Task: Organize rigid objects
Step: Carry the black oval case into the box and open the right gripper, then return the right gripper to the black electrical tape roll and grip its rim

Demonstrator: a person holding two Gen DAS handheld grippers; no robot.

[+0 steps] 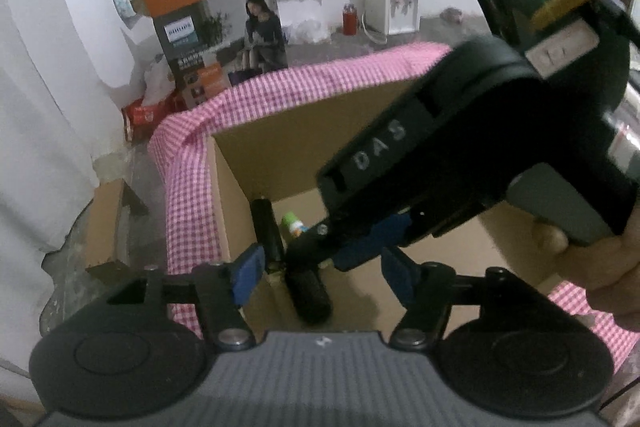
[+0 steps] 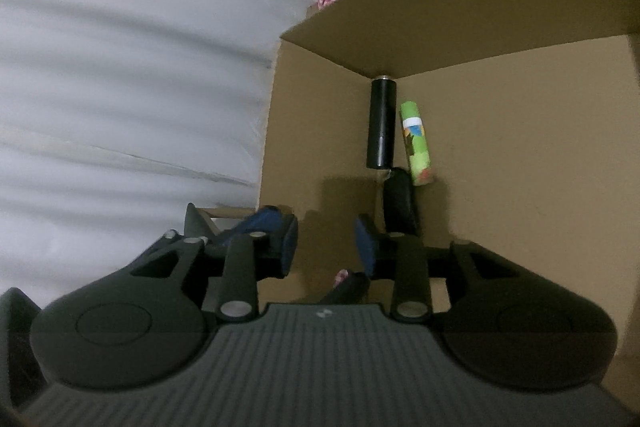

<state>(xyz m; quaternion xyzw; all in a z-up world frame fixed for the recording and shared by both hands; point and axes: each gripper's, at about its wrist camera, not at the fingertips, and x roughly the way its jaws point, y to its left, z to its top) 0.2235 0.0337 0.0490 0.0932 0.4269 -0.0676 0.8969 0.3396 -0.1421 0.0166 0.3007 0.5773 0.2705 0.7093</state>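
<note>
An open cardboard box [image 1: 240,187] wrapped in pink checked cloth [image 1: 188,195] holds the objects. A black cylinder [image 2: 382,123] and a green printed tube [image 2: 416,143] lie in its far corner, with a dark rounded item [image 2: 398,207] just in front of them. My left gripper [image 1: 322,275] hangs open over the box; a black ribbed cylinder [image 1: 310,293] lies below its gap, untouched by the pads. My right gripper [image 2: 327,247] is inside the box, open, with bare box floor between its pads. A small dark piece with a pink end [image 2: 346,279] lies under it.
The right gripper's body [image 1: 460,131] and the hand holding it [image 1: 600,259] fill the upper right of the left wrist view. Behind the box stand printed cartons [image 1: 200,67], a water dispenser [image 1: 394,3] and a red flask [image 1: 349,19]. White fabric [image 2: 120,67] is left of the box.
</note>
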